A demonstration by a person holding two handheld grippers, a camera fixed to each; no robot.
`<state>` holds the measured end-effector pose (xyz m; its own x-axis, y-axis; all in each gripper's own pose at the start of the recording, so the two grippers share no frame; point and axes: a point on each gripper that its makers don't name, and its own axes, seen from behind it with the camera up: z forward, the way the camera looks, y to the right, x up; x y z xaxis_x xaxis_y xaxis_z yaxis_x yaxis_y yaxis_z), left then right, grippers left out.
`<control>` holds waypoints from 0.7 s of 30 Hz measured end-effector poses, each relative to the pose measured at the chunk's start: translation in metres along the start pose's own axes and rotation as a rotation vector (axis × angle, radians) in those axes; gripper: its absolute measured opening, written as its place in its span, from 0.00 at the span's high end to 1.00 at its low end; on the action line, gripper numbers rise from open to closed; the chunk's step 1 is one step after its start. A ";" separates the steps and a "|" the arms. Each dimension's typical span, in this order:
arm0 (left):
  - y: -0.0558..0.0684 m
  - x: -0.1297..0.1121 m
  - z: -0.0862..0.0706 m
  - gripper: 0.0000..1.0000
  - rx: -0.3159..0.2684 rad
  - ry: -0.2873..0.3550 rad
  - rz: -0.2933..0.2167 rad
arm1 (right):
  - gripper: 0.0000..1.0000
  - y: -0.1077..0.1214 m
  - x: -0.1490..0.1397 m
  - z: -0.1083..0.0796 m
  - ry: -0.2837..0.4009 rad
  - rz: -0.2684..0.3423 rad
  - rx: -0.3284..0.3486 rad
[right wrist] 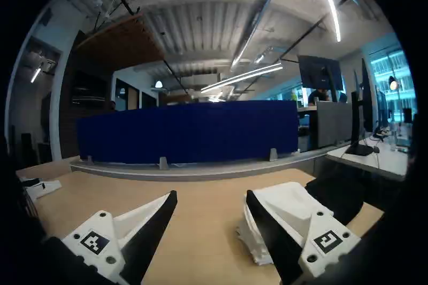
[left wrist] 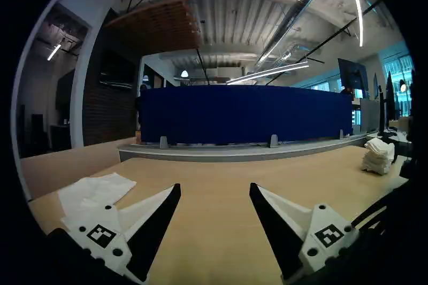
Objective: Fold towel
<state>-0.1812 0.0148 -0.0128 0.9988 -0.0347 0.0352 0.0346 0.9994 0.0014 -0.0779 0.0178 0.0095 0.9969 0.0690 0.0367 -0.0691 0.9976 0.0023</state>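
Here, the towel (left wrist: pixel 98 189) lies just left of the spread left claw (left wrist: pixel 214 185).

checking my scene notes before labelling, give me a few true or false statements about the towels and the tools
The left tool is open and empty: true.
A loose white towel lies on the table: true.
The divider behind the table is red: false, it is blue.
The right tool is shut on a towel: false, it is open, with a stack of folded towels beside one finger.
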 end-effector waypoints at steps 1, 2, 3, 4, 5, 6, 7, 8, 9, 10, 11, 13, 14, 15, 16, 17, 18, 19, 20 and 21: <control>0.000 0.000 0.000 0.05 0.000 0.000 0.000 | 0.00 0.001 -0.006 -0.001 -0.006 0.001 -0.001; 0.000 0.000 0.000 0.04 0.000 0.000 0.000 | 0.00 0.003 -0.011 -0.001 -0.011 0.003 -0.002; 0.000 0.000 0.000 0.04 0.000 0.000 0.000 | 0.00 0.003 -0.016 -0.002 -0.015 0.003 -0.002; 0.000 0.000 0.000 0.05 0.000 0.000 0.000 | 0.00 0.003 -0.022 -0.002 -0.018 0.003 0.000; 0.000 0.000 0.000 0.05 0.000 0.000 0.000 | 0.00 0.002 -0.026 -0.003 -0.020 0.004 0.002; -0.001 0.000 0.000 0.05 0.000 0.000 0.000 | 0.00 0.002 -0.030 -0.004 -0.022 0.004 0.002; -0.001 0.000 0.000 0.05 0.000 0.000 0.000 | 0.00 0.003 -0.035 -0.004 -0.023 0.003 0.001; -0.001 0.000 0.000 0.05 0.000 0.000 0.000 | 0.00 0.004 -0.039 -0.004 -0.024 0.003 -0.001; -0.001 0.000 0.000 0.05 0.000 0.000 0.000 | 0.00 0.005 -0.043 -0.004 -0.026 0.005 -0.003; -0.001 0.000 0.000 0.05 0.000 0.000 0.000 | 0.00 0.006 -0.046 -0.004 -0.031 0.009 -0.008; -0.001 0.000 0.000 0.05 0.000 0.000 0.000 | 0.00 0.007 -0.049 -0.003 -0.036 0.013 -0.013; -0.001 0.000 0.000 0.05 0.000 0.000 0.000 | 0.00 0.008 -0.052 -0.003 -0.035 0.022 -0.013; -0.001 0.000 0.000 0.05 0.000 0.000 0.000 | 0.00 0.007 -0.053 -0.003 -0.034 0.026 -0.012; -0.001 0.000 0.000 0.05 0.000 0.000 0.000 | 0.00 0.007 -0.053 -0.003 -0.031 0.030 -0.009; -0.001 0.000 0.000 0.04 0.000 0.000 0.000 | 0.00 0.006 -0.053 -0.003 -0.027 0.036 -0.006; -0.001 0.000 0.000 0.04 0.000 0.000 0.000 | 0.00 0.005 -0.053 -0.003 -0.023 0.040 -0.003; -0.001 0.000 0.000 0.04 0.000 0.000 0.000 | 0.00 0.004 -0.052 -0.003 -0.020 0.044 -0.001; -0.001 0.000 0.000 0.04 0.000 0.000 0.000 | 0.00 0.004 -0.052 -0.002 -0.017 0.045 0.001; -0.001 0.000 0.000 0.04 0.000 0.000 0.000 | 0.00 0.003 -0.051 -0.002 -0.015 0.046 0.003; -0.001 0.000 0.000 0.05 0.000 0.000 0.000 | 0.00 0.003 -0.051 -0.002 -0.012 0.046 0.006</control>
<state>-0.1808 0.0143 -0.0130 0.9988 -0.0350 0.0352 0.0350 0.9994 0.0013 -0.1285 0.0172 0.0053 0.9922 0.1144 0.0494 -0.1148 0.9934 0.0059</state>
